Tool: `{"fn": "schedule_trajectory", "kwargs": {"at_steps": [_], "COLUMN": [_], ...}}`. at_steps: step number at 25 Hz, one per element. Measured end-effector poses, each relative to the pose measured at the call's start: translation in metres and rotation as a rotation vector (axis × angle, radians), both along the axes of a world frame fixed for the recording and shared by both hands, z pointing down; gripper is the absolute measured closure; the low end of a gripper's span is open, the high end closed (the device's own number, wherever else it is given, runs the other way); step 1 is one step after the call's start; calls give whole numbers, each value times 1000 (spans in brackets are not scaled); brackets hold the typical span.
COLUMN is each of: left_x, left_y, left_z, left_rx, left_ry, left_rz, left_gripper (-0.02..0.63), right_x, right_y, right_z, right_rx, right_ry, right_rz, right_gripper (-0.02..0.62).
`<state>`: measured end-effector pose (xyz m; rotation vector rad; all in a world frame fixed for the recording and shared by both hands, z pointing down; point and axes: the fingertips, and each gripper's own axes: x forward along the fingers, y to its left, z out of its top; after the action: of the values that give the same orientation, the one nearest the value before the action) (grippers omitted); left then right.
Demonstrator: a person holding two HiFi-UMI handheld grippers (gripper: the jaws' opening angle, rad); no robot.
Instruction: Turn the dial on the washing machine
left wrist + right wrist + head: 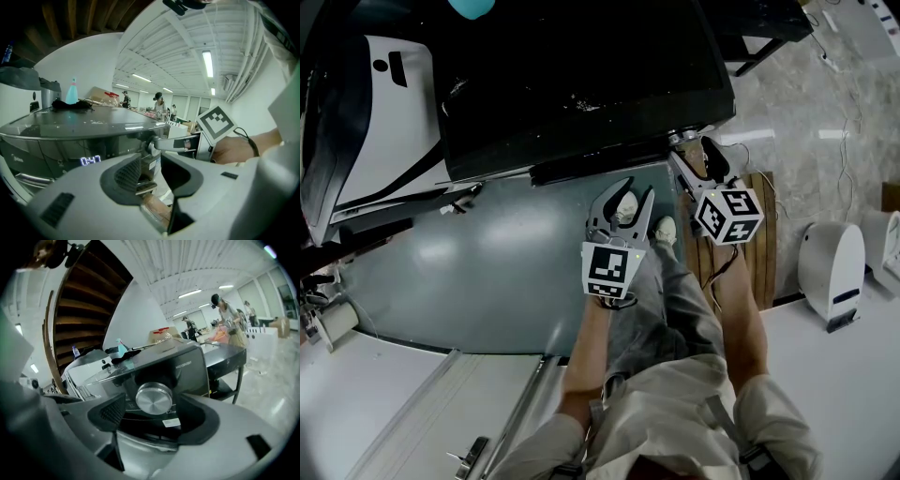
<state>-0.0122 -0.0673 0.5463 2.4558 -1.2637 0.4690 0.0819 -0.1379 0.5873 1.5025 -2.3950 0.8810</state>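
The dark washing machine (581,84) fills the top of the head view, and its silver dial (153,399) sits at the front right corner. My right gripper (154,417) stands open with the dial between its jaws, a gap showing on each side. The head view shows the right gripper (694,155) up against that corner. My left gripper (636,192) hangs open and empty a little lower left, in front of the machine. In the left gripper view its jaws (154,176) frame the dial (149,146) with one right finger (176,143) beside it. A blue display (91,160) glows on the panel.
A white appliance (384,112) stands left of the machine, and a teal bottle (473,7) sits on top. A wooden pallet (759,244) and white devices (834,267) lie to the right. My shoes (664,228) are near the machine's front. People stand far off in the hall.
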Motion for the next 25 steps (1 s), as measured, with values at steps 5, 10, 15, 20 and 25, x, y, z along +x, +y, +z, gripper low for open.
{"fn": "schedule_trajectory", "kwargs": {"at_steps": [5,10,15,20,25], "left_x": [-2,-3,-4,-9,-14], "left_y": [0,1,3,4,6], "left_z": [0,2,5,7,9], "left_rx": [-1,-6,-9,-13,-18], "left_ry": [-2,-4,-5,-10,-16], "left_rz": [-3,-8,-12,-19,-27], "left_gripper": [469,469,469,469,469], "right_x": [-2,-4,-7,-11,-11], "right_y": [-1,-1,-3,-6,-9], "right_z": [-2,1,6,9,13], "right_rx": [54,91,119,145,149], "right_ry": [180,337,458,531,565], "right_rz": [-28,-48,-67,-67,-50], "right_gripper": [259,259,249,249,293]}}
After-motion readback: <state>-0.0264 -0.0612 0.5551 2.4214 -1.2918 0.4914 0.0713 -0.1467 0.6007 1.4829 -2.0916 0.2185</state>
